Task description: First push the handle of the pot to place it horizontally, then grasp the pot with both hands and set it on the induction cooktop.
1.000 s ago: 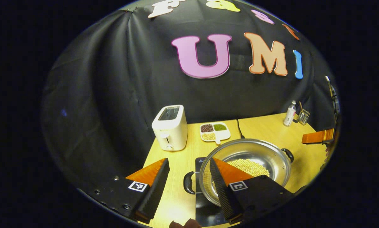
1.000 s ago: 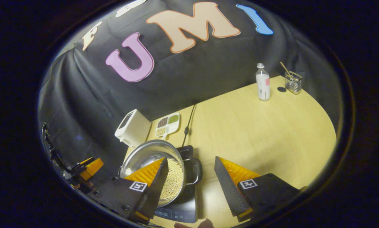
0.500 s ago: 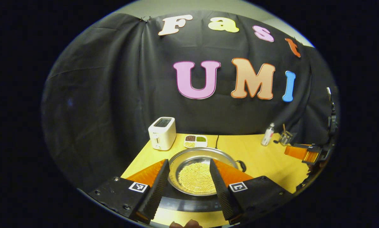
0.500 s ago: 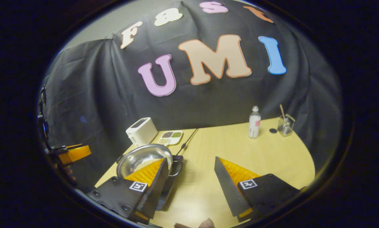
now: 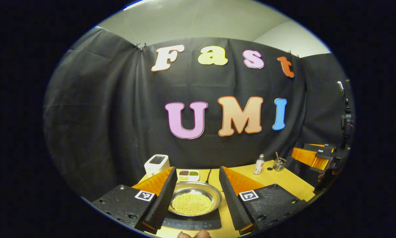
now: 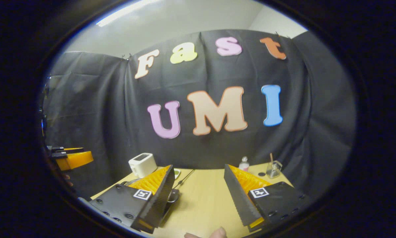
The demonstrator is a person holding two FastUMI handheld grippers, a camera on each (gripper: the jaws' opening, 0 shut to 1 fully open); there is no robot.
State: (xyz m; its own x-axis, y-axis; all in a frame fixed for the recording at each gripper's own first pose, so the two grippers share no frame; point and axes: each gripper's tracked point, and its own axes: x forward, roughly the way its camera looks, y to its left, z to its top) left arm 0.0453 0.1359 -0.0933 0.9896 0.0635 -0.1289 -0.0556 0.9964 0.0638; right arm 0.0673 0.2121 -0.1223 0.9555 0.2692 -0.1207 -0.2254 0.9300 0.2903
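Left claw [image 5: 196, 195] and right claw [image 6: 198, 195] gape wide (both empty)

Beyond the fingers a black cloth wall [image 5: 118, 109] hangs in loose folds, pinned along its top edge. Above it a pale plain wall [image 5: 198, 23] rises to the ceiling, and in the right gripper view a bright strip of light [image 6: 125, 11] runs across the upper left. Below the cloth, just past the fingers, lies a light wooden desk [image 6: 201, 195] with a rounded far-right edge, its surface evenly lit, meeting the cloth at the back.
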